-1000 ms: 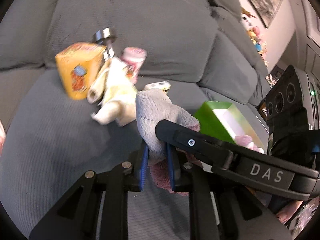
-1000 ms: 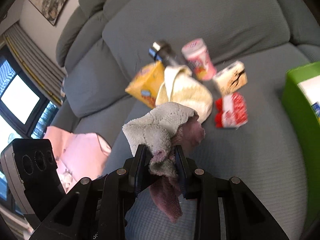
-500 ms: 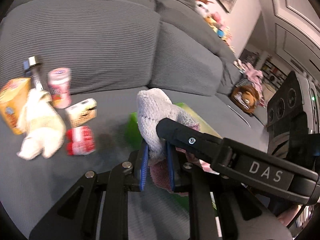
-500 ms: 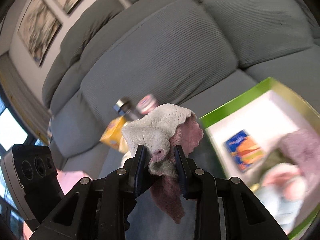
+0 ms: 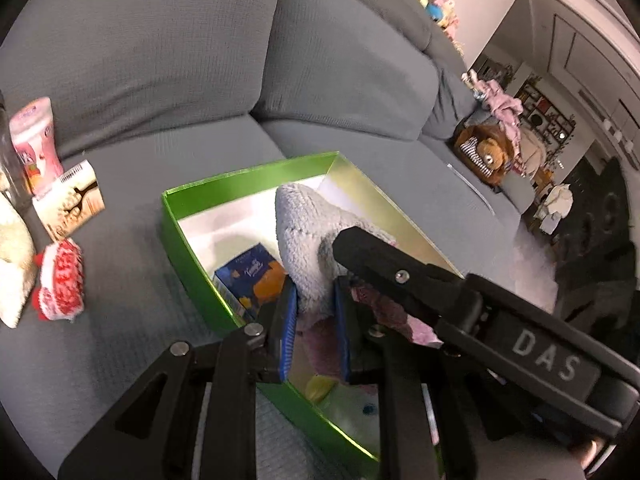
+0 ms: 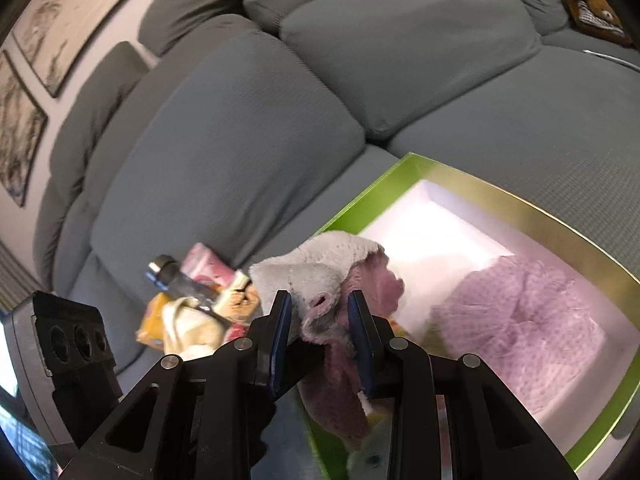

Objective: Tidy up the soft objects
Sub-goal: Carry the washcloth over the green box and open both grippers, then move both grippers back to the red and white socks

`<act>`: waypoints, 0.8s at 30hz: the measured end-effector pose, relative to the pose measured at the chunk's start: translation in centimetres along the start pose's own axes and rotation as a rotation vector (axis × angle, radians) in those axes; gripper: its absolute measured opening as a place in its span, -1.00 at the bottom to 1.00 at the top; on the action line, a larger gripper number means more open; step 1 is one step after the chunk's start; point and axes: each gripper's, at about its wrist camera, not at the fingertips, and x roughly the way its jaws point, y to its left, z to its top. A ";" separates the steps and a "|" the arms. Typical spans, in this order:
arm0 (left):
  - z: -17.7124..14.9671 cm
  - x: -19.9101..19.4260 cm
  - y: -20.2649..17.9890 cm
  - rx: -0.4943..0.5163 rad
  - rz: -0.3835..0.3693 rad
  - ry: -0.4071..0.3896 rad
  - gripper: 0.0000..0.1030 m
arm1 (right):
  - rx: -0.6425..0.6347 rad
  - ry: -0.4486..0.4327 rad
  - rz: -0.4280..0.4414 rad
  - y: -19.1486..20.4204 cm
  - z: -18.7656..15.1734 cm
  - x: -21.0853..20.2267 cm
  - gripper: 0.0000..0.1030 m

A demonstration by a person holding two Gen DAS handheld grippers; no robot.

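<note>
1. Fuzzy grey-and-mauve terry cloth [image 5: 308, 240] is bunched into a soft lump; both grippers clamp it at once. The left gripper [image 5: 314, 316] and the right gripper [image 6: 320, 324] each have their blue-padded fingers closed tight on its folds.
2. The cloth hangs above the green box [image 5: 176, 224], over the box's near end.
3. The green box is a glossy rectangular carton with a white interior, resting on the ribbed grey sofa [image 5: 360, 64].
4. Inside the box: a dimpled lilac fabric [image 6: 520, 320], a blue-and-orange carton [image 5: 252, 276], and a pale plush item, mostly hidden under the grippers.
5. Left of the box on the seat lie a red-and-white pack [image 5: 60, 284], a beige carton [image 5: 72, 200] and a pink cup [image 5: 36, 144]; a cream cloth [image 5: 12, 256] is cut off at the frame edge.
</note>
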 end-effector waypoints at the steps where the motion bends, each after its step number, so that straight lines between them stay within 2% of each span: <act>1: 0.0 0.2 -0.1 -0.001 -0.001 0.007 -0.72 | 0.005 -0.010 -0.011 -0.1 0.0 0.1 -0.37; 4: 0.0 0.3 -0.1 -0.010 -0.005 0.012 -0.61 | 0.013 -0.023 -0.063 -0.5 0.0 0.0 -0.37; 7: -0.2 -0.3 0.0 -0.011 -0.006 0.011 -0.16 | 0.028 -0.040 -0.117 -0.9 0.0 -0.3 -0.36; 8: -0.2 -0.6 0.1 -0.017 -0.009 0.005 0.09 | 0.032 -0.044 -0.117 -1.0 0.0 -0.5 -0.36; 9: -0.3 -1.0 0.3 -0.020 -0.013 -0.006 0.18 | 0.041 -0.055 -0.107 -1.2 0.1 -0.8 -0.36; 10: -0.4 -1.6 0.5 -0.025 -0.018 -0.021 0.22 | 0.046 -0.066 -0.102 -1.2 0.1 -1.1 -0.28; 11: -0.5 -2.2 0.7 -0.032 -0.021 -0.035 0.37 | 0.045 -0.078 -0.103 -1.1 0.2 -1.3 -0.17; 12: -0.5 -3.0 1.0 -0.039 -0.020 -0.052 0.52 | 0.040 -0.093 -0.107 -1.0 0.2 -1.5 0.02; 13: -0.6 -3.8 1.4 -0.047 -0.014 -0.070 0.55 | 0.034 -0.108 -0.110 -0.9 0.2 -1.7 0.20; 17: -1.4 -6.9 3.5 -0.090 0.025 -0.121 0.68 | 0.014 -0.119 -0.082 -0.2 0.1 -2.1 0.38; 18: -1.8 -7.8 4.3 -0.107 0.042 -0.134 0.68 | 0.011 -0.120 -0.070 0.1 0.1 -2.1 0.47; 24: -4.0 -12.9 8.7 -0.167 0.196 -0.191 0.70 | -0.024 -0.113 -0.013 1.9 -0.2 -2.0 0.66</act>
